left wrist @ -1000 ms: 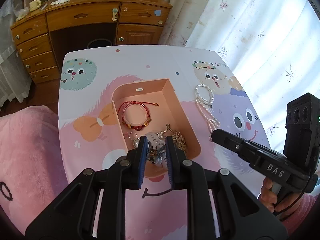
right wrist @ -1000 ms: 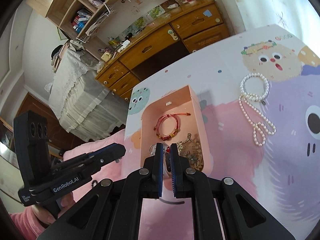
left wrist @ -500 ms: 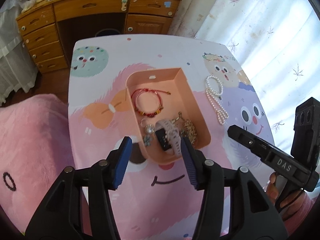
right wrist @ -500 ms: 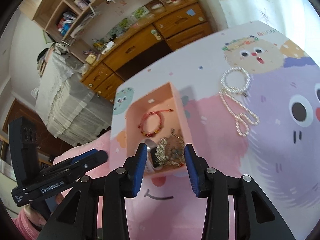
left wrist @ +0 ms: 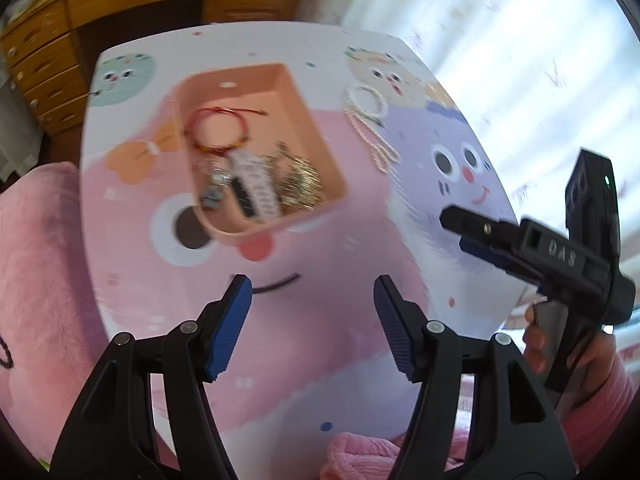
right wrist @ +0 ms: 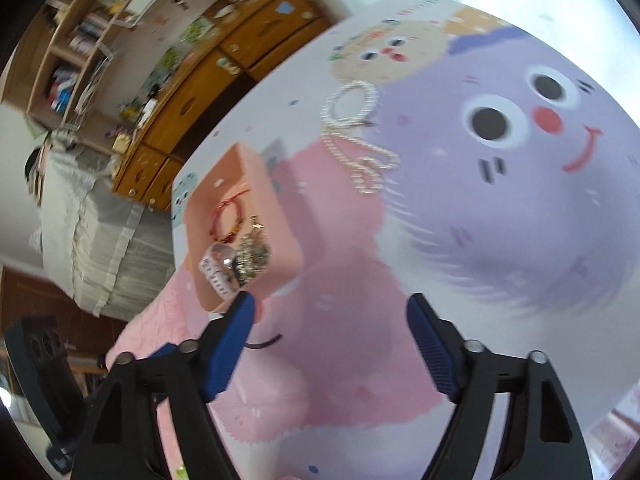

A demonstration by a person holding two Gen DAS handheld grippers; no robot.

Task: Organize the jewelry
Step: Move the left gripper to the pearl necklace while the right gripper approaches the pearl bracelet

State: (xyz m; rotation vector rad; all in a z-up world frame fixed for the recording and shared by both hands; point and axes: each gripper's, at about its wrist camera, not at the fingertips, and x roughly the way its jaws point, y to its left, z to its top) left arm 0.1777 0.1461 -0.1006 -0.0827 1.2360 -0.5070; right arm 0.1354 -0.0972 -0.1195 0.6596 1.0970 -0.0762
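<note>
A peach tray (left wrist: 304, 116) (right wrist: 280, 216) sits on the cartoon-print table. It holds a red bracelet (left wrist: 216, 130), a pale watch (left wrist: 256, 188) (right wrist: 214, 274), a gold chain (left wrist: 302, 182) and a small charm piece (left wrist: 212, 196). A pearl necklace (left wrist: 370, 124) (right wrist: 354, 136) lies on the table right of the tray. My left gripper (left wrist: 312, 320) is open and empty, hovering near the table's front. My right gripper (right wrist: 330, 344) is open and empty, also above the front; it shows in the left wrist view (left wrist: 532, 248).
A wooden desk with drawers (left wrist: 120, 4) stands beyond the table. A pink plush cushion (left wrist: 36, 280) lies to the left. A bed with a white cover (right wrist: 92, 240) and bookshelves (right wrist: 92, 40) are at the far left. A curtained window (left wrist: 500, 32) is on the right.
Both grippers opened wide, released the watch into the tray and pulled back toward the table's front. The right gripper swung to face the purple print and the pearls.
</note>
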